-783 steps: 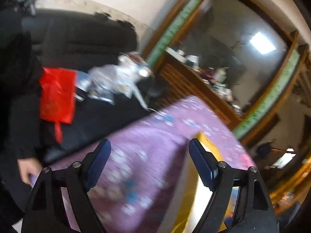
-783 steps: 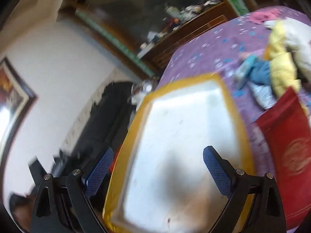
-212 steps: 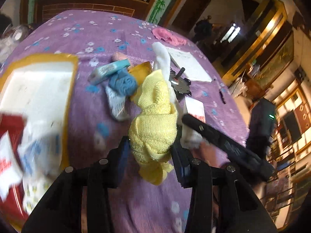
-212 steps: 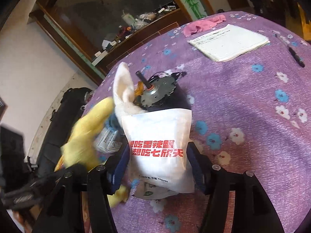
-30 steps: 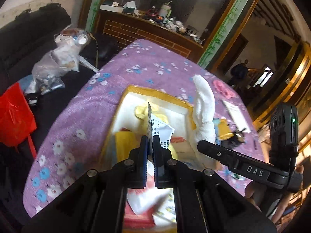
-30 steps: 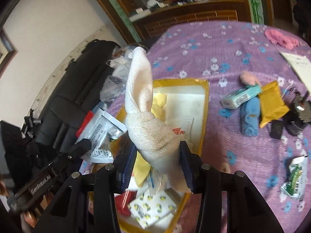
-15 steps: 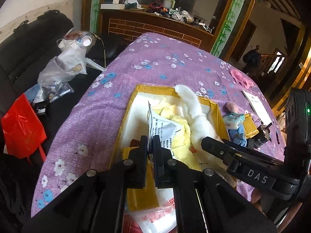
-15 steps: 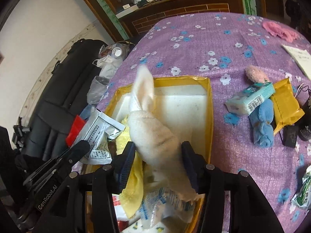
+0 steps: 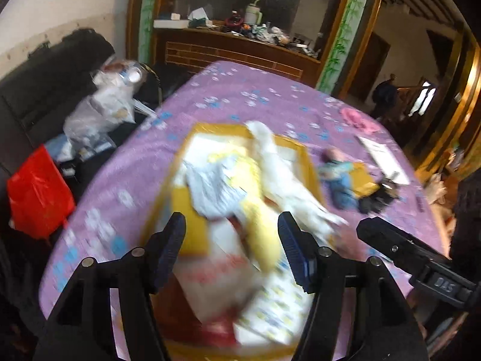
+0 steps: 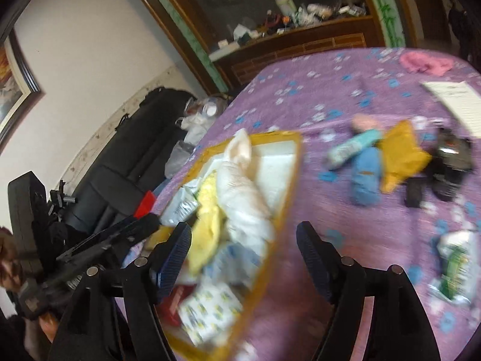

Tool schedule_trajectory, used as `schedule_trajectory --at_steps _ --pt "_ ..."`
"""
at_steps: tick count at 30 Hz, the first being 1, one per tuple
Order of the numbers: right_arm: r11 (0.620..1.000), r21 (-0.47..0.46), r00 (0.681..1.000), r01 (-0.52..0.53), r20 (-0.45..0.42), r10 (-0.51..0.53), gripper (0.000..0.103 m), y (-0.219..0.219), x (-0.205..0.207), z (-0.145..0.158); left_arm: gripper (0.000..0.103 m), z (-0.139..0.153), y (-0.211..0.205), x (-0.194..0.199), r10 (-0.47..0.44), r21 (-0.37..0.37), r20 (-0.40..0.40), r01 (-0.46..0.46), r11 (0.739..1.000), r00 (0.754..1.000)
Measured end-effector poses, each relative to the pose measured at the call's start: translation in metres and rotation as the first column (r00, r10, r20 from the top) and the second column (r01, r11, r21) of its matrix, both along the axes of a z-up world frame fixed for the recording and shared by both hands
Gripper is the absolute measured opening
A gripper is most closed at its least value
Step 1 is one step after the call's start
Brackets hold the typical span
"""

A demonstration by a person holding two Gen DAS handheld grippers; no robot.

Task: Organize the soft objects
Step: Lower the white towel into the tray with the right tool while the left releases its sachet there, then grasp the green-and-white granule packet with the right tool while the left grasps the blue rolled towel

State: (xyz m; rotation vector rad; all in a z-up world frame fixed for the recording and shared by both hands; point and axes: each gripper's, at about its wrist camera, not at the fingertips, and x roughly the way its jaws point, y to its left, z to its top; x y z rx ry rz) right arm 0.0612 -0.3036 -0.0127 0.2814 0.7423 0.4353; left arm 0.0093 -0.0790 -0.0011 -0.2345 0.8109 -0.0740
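A yellow-rimmed tray (image 9: 210, 127) (image 10: 293, 162) on the purple flowered tablecloth holds a white towel (image 9: 285, 177) (image 10: 243, 192), a yellow towel (image 9: 258, 216) (image 10: 207, 210), a white printed packet (image 9: 213, 189) (image 10: 180, 204) and several other packets. My left gripper (image 9: 231, 246) is open and empty above the tray's near end. My right gripper (image 10: 245, 255) is open and empty over the tray's right edge. Both views are motion-blurred.
On the cloth right of the tray lie a blue rolled cloth (image 10: 366, 174), a teal packet (image 10: 348, 147), a yellow pouch (image 10: 402, 156), a black metal part (image 10: 451, 156), a green-white packet (image 10: 457, 264), papers (image 10: 457, 99) and a pink cloth (image 10: 427, 63). A black sofa with bags (image 9: 99, 111) stands left.
Both grippers have opened. The left one let go of the white printed packet and the right one let go of the white towel; both things now lie in the tray.
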Motion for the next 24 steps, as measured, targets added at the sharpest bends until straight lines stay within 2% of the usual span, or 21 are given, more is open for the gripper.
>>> schedule_trajectory --at_steps 5,11,15,19,24 --pt "0.996 -0.064 0.998 0.063 0.001 -0.063 0.079 -0.045 -0.036 -0.006 0.063 0.002 -0.038 -0.013 -0.105 -0.042 -0.015 0.104 0.994 0.994" --pt "0.986 -0.062 0.987 0.154 -0.04 -0.156 0.08 -0.099 -0.06 -0.018 0.063 0.01 -0.086 -0.023 -0.215 -0.035 -0.021 0.214 0.976 0.976" --pt "0.975 -0.029 0.973 0.221 -0.063 -0.223 0.08 -0.13 -0.074 -0.02 0.063 0.006 -0.106 -0.024 -0.239 -0.028 -0.046 0.238 0.971 0.97" --pt "0.958 -0.038 0.953 0.284 -0.1 -0.286 0.08 -0.15 -0.079 -0.017 0.063 0.006 -0.122 -0.028 -0.255 -0.011 -0.063 0.255 0.967 0.965" --pt "0.948 -0.032 0.938 0.318 -0.134 -0.319 0.078 -0.162 -0.066 -0.012 0.063 0.009 -0.133 -0.03 -0.264 0.012 -0.059 0.265 0.964 0.963"
